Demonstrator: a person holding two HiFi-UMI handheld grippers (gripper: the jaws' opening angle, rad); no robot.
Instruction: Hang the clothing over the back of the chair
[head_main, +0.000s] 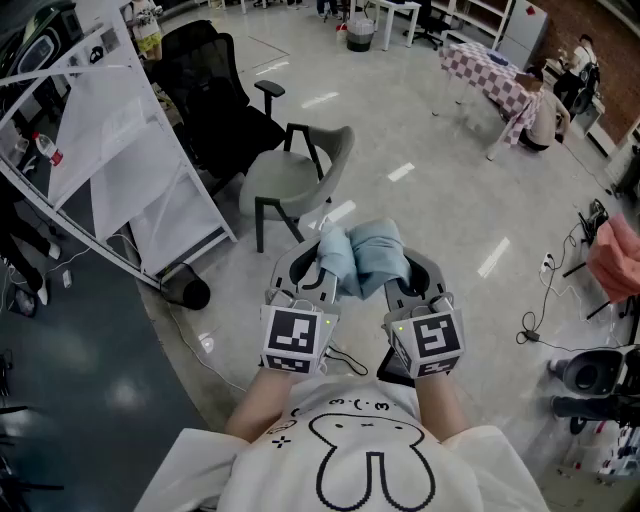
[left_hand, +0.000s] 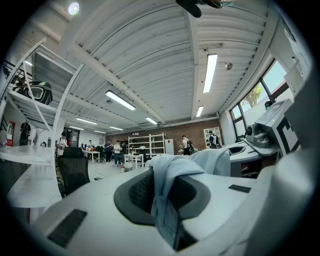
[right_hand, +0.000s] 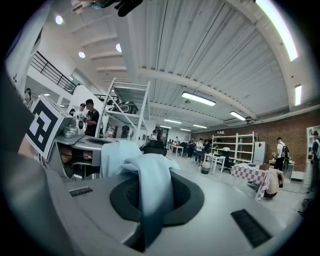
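Left gripper (head_main: 316, 268) jaws nearly closed, pinched on cloth (head_main: 366, 256). Right gripper (head_main: 408, 276) clamped same cloth. Chair (head_main: 292, 178) stood well apart. Risk: bunched cloth might slide off backrest if released unspread.

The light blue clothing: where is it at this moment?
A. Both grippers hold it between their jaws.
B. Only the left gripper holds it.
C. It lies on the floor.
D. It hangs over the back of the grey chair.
A: the light blue clothing is pinched in the jaws of the left gripper and of the right gripper, apart from the grey chair.
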